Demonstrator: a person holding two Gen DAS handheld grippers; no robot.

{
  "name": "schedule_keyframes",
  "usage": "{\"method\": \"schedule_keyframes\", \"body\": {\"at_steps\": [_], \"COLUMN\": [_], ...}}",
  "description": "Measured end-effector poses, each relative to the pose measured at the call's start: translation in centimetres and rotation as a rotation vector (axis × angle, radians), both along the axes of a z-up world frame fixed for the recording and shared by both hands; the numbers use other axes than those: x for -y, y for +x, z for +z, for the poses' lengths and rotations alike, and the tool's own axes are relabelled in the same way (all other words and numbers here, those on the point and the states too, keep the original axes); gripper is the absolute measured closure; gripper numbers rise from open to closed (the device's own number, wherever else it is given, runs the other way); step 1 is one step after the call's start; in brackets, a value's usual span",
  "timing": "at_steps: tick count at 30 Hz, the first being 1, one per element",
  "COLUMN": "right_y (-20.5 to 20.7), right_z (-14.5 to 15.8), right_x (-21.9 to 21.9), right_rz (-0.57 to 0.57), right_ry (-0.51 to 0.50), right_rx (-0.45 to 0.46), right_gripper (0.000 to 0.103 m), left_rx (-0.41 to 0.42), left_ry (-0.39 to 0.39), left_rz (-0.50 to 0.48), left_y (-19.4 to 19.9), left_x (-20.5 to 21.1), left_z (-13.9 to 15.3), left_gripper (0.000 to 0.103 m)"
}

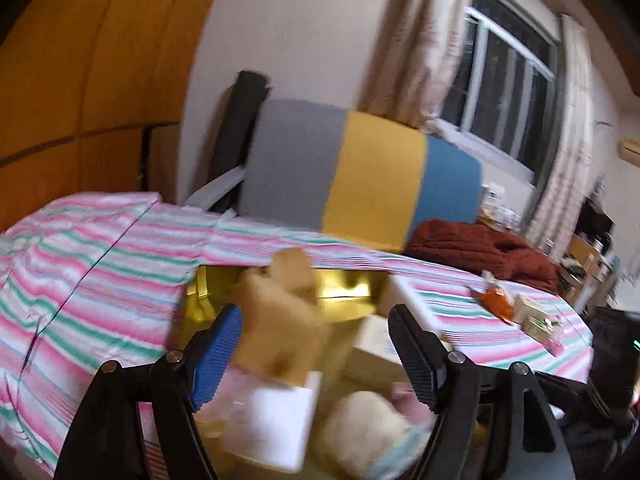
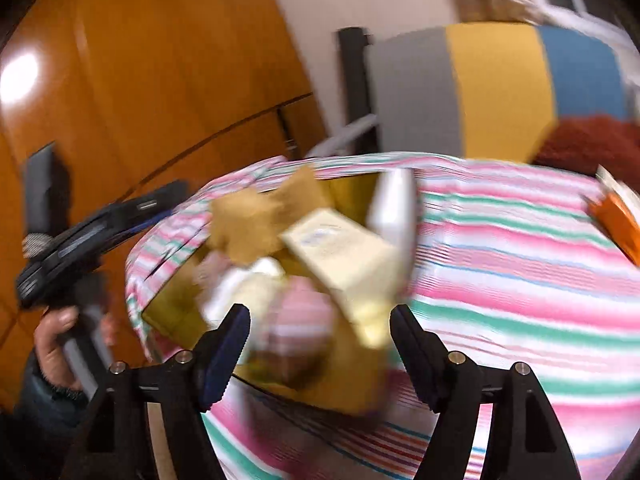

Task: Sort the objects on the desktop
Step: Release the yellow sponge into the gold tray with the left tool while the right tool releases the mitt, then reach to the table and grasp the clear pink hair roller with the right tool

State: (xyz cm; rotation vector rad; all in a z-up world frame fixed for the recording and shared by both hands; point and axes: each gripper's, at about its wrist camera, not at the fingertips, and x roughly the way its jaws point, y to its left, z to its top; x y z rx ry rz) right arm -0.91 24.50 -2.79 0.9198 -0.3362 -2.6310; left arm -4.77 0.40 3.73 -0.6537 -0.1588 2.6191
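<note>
An open gold box (image 1: 348, 292) rests on the striped tablecloth (image 1: 100, 264), filled with blurred items. Among them are a tan plush toy (image 1: 280, 320), a white card box (image 1: 280, 420) and a cream fluffy thing (image 1: 368, 424). My left gripper (image 1: 316, 356) hovers open over the box, with nothing pinched. In the right wrist view the same gold box (image 2: 176, 308) holds the tan plush (image 2: 248, 224), a cream carton (image 2: 344, 256), a white box (image 2: 394, 208) and a pink striped item (image 2: 296, 320). My right gripper (image 2: 320, 356) is open just above them.
An orange packet (image 1: 496, 300) and small boxes (image 1: 536, 316) lie on the cloth to the right. A chair draped in grey, yellow and blue (image 1: 360, 172) and a red-brown garment (image 1: 480, 248) stand behind. A hand (image 2: 56, 340) holds the left gripper (image 2: 160, 200) before a wooden wardrobe (image 2: 160, 60).
</note>
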Motion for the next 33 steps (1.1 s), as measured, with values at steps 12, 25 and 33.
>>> {"method": "schedule_keyframes", "body": {"at_steps": [12,25,33], "right_y": [6.3,6.3,-1.3], "right_z": [-1.8,-1.4,-1.0], "right_x": [-19.4,-32.5,-34.2], "right_rz": [-0.503,-0.806,-0.707], "right_ry": [-0.038,0.011,0.112], "right_rx": [0.053,0.158,0.188], "right_gripper": [0.025,0.025,0.026], "left_rx": [0.012,0.172,0.250], "left_ry": [-0.035,-0.095,-0.077], "left_rz": [-0.397,-0.622,-0.631], "left_y": [4.3,5.6,5.0], "left_x": [-14.5,-25.6,-25.0], "left_z": [0.0,-7.6,-10.1], "left_gripper": [0.025,0.025,0.025]}}
